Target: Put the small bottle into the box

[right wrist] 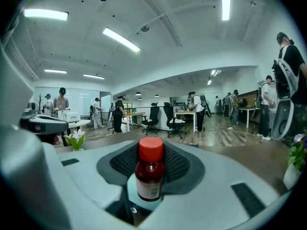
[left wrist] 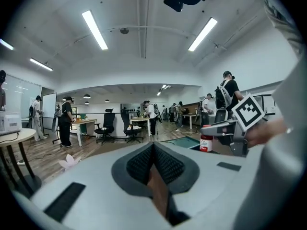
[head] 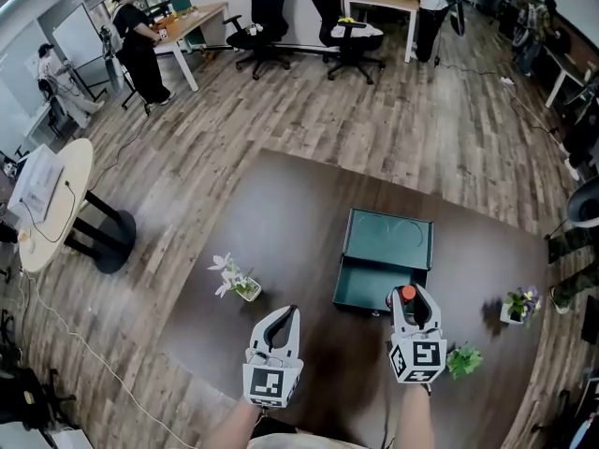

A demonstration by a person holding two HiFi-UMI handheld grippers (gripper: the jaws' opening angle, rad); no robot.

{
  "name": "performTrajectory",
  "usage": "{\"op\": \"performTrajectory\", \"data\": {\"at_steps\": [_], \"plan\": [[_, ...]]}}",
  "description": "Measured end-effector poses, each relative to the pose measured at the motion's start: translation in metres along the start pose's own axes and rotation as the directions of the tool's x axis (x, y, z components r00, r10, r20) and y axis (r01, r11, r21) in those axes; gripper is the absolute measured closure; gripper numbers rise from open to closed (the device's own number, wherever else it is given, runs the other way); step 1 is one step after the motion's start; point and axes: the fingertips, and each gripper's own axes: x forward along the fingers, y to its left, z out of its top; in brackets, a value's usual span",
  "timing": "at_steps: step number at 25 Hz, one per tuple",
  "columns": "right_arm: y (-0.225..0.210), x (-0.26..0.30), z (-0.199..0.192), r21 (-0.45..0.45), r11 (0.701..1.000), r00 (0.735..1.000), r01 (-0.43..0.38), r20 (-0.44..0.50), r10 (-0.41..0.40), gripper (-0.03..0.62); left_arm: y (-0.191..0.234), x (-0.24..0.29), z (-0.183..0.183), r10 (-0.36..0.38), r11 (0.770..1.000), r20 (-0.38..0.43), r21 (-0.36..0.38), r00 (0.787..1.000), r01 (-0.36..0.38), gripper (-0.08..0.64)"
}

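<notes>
Dark table [head: 281,213], small bottle [right wrist: 150,174] upright, clamped in right hand-held gripper [head: 410,294] beside green box [head: 386,235], left hand-held gripper [head: 279,312] closed

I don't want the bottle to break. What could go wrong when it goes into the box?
The bottle is only pinched in the right gripper, so it might slip out. It hangs near the front wall of the box and could bump it. The little green plant beside that gripper might get knocked.

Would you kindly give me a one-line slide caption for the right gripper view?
Right gripper holds a small upright dark-red bottle with a red cap between its jaws.
</notes>
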Motion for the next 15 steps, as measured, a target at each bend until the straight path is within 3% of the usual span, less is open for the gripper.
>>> {"op": "performTrajectory", "data": {"at_steps": [6, 12, 15], "plan": [[0.011, 0.023, -0.031, -0.033, 0.999, 0.997, -0.026, -0.076, 0.023, 0.439, 0.006, -0.011, -0.022, 0.028, 1.0, -0.049, -0.005, 0.998, -0.029, 0.558], [0.021, 0.037, -0.056, -0.064, 0.997, 0.99, -0.042, -0.138, 0.033, 0.439, 0.023, -0.024, -0.031, 0.101, 0.994, -0.06, -0.035, 0.993, -0.103, 0.558], [0.022, 0.042, -0.068, -0.065, 0.997, 0.985, -0.037, -0.169, 0.025, 0.439, 0.022, -0.026, -0.032, 0.093, 0.995, -0.066, -0.026, 0.993, -0.095, 0.558]]}}
